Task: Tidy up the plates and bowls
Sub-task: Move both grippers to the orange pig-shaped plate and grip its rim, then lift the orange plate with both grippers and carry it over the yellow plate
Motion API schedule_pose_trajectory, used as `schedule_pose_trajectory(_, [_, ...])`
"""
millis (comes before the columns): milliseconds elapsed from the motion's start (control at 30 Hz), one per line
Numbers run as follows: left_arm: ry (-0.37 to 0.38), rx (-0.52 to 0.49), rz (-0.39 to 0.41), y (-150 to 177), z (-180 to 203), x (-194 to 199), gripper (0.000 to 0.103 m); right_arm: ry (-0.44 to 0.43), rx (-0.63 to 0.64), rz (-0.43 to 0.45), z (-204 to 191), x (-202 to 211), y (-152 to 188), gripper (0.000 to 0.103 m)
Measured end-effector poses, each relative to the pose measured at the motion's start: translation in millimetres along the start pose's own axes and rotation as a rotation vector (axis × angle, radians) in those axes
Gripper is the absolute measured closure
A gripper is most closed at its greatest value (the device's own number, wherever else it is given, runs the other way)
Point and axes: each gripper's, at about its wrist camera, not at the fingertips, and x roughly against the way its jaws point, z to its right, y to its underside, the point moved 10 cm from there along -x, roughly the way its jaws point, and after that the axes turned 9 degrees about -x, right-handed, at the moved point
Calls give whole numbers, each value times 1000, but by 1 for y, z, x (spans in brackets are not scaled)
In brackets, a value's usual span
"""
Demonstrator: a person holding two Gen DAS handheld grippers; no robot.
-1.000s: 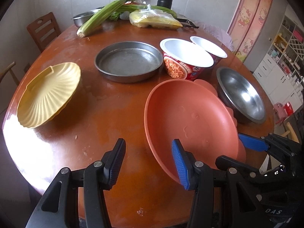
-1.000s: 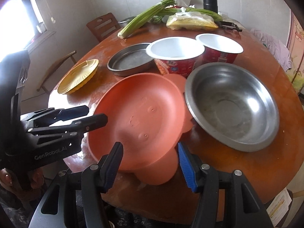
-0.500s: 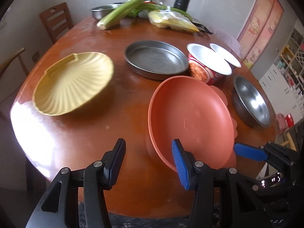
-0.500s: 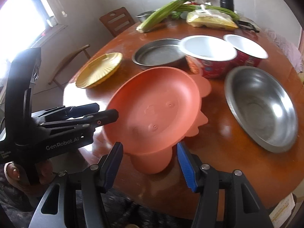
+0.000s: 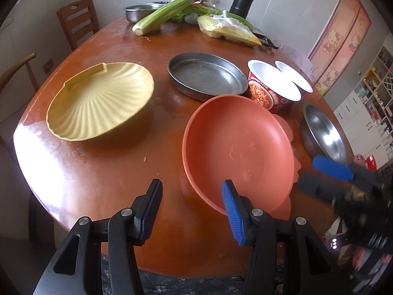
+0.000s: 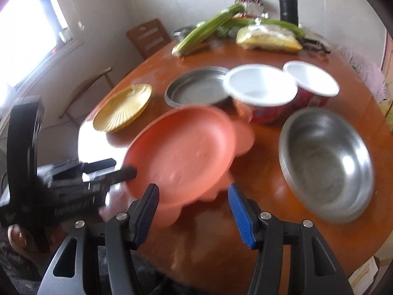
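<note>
An orange plate [image 5: 238, 152] with lobes on its rim hangs tilted over the near part of the round wooden table [image 5: 110, 172]. My right gripper [image 6: 194, 209] is shut on it, its pads flanking a near lobe [image 6: 169, 216]. In the left wrist view this gripper [image 5: 309, 172] comes in from the right at the plate's lobed edge. My left gripper [image 5: 191, 211] stands open over bare table, its right pad [image 5: 232, 211] just in front of the plate's near rim. A yellow shell-shaped plate [image 5: 98, 103] lies to the left.
A flat steel pan [image 5: 206, 76], two red noodle cups [image 5: 272, 86] and a steel bowl [image 6: 324, 164] stand around the orange plate. Celery [image 5: 167, 14], a bag of corn [image 5: 226, 29], a black flask [image 5: 242, 2] and a small steel bowl [image 5: 137, 12] fill the far side. A chair [image 5: 78, 22] stands at the far left.
The orange plate has drawn left, away from the steel bowl, along with my right gripper. My left gripper has shifted left, so the yellow plate shows larger. The right wrist view is now blurred.
</note>
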Motion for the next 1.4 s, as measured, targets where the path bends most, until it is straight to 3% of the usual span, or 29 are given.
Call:
schedule_pose_trajectory(300, [-9,5,-17,-3,9,-12,51,77,34,-32,18,-36,-45,45])
schedule_pose_trajectory(533, [-11,5,-19,-3,6,-16,51,132,60,-103,31,-65,-53,45])
schedule_pose_trajectory(733, [-21,-11,-14,-1,7,-15,51,124,136,-104,13,-72,-48,44])
schedule_pose_trajectory(967, [-37,32,-10,-2,-8,-13,56,37,72,-139,7,-66,-32,45])
schedule_pose_trajectory(1400, [-51,82,8,-4,-19,-12,58,34,79,-83,-4,-57,-26,45])
